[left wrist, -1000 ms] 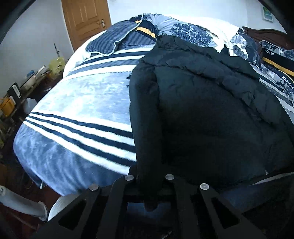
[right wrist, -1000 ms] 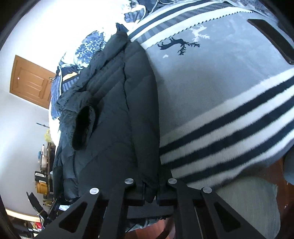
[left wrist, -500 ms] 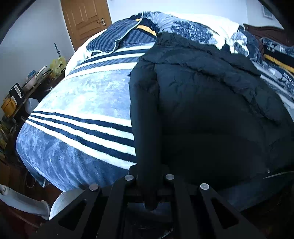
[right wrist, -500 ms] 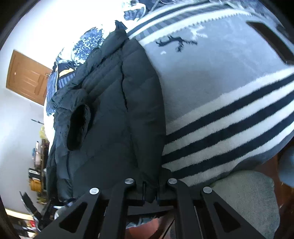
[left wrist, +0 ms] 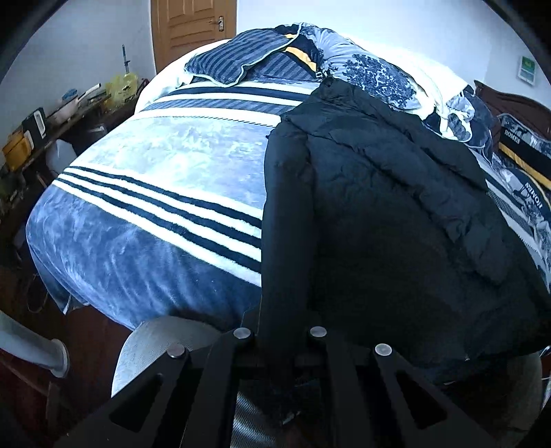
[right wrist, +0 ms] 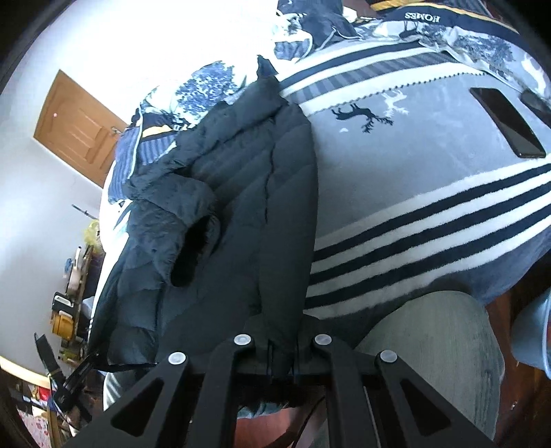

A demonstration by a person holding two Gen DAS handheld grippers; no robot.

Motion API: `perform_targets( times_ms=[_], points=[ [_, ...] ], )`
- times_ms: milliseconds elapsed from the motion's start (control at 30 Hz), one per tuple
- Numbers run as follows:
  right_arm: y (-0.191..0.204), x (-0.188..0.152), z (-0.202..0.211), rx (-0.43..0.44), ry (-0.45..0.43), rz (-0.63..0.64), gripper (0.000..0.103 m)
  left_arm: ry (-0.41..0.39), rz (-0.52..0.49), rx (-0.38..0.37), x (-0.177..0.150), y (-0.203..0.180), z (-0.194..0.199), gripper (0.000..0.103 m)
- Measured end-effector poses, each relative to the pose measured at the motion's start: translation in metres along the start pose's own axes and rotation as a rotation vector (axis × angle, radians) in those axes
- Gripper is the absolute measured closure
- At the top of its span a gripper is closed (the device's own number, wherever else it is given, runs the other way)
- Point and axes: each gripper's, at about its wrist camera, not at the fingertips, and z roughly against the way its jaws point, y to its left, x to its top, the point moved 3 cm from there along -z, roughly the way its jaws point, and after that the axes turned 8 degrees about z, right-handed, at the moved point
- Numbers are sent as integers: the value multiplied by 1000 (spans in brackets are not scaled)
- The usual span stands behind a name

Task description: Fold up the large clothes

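Note:
A black puffer jacket [left wrist: 389, 220] lies lengthwise on the bed, its hem toward me at the bed's near edge. My left gripper [left wrist: 280, 348] is shut on the hem's left corner, lifted off the blanket. In the right wrist view the same jacket [right wrist: 241, 220] shows a sleeve folded across its front, cuff opening [right wrist: 193, 251] facing up. My right gripper [right wrist: 282, 351] is shut on the hem's right corner. The pinched fabric hides both pairs of fingertips.
A blue, white and navy striped blanket [left wrist: 148, 193] covers the bed. Pillows and bedding [left wrist: 375, 72] pile at the head. A dark phone [right wrist: 506, 124] lies on the blanket right of the jacket. A cluttered side table [left wrist: 51, 113] and wooden door [left wrist: 193, 27] stand at left.
Both grippers have lifted and pulled back with the jacket's hem. More of the bed's near edge and of the person's grey-clad legs now shows below the hem.

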Motion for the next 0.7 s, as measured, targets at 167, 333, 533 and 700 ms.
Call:
perform_targets(
  times_ms=[167, 333, 533, 700],
  points=[
    [2, -5, 11, 28, -8, 15, 96, 9, 26, -18, 3, 8, 9, 97],
    [-3, -10, 22, 58, -16, 4, 96, 10, 35, -32, 6, 10, 17, 97],
    [-10, -9, 23, 80, -14, -19, 96, 28, 58, -66, 2, 13, 25, 97],
    [-2, -6, 51, 119, -56, -14, 96, 42, 103, -128, 6, 26, 51, 97]
  ],
)
